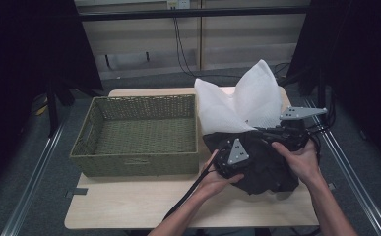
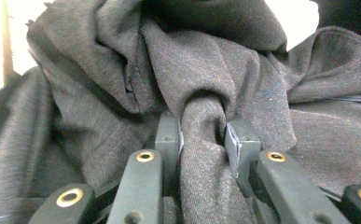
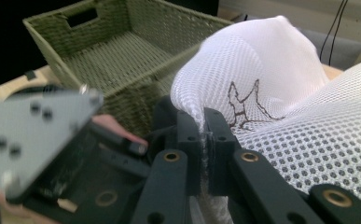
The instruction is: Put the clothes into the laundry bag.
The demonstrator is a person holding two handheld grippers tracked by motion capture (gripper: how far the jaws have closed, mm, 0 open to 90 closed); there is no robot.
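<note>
A dark grey garment (image 1: 269,167) lies bunched at the right of the table, partly inside the mouth of a white mesh bag (image 1: 242,101) that stands up behind it. My left gripper (image 1: 232,155) is at the garment's left side; in the left gripper view its jaws (image 2: 203,133) pinch a fold of the dark cloth (image 2: 206,60). My right gripper (image 1: 289,132) is at the bag's lower right edge. In the right gripper view it (image 3: 202,126) is shut on a ridge of the white mesh (image 3: 271,93), which bears a brown line drawing.
A green woven basket (image 1: 139,162) with nothing in it stands on the left half of the wooden table (image 1: 143,201), close beside the bag; its wall (image 3: 52,32) is near my right gripper. Dark curtains flank the table, and cables hang at the back wall.
</note>
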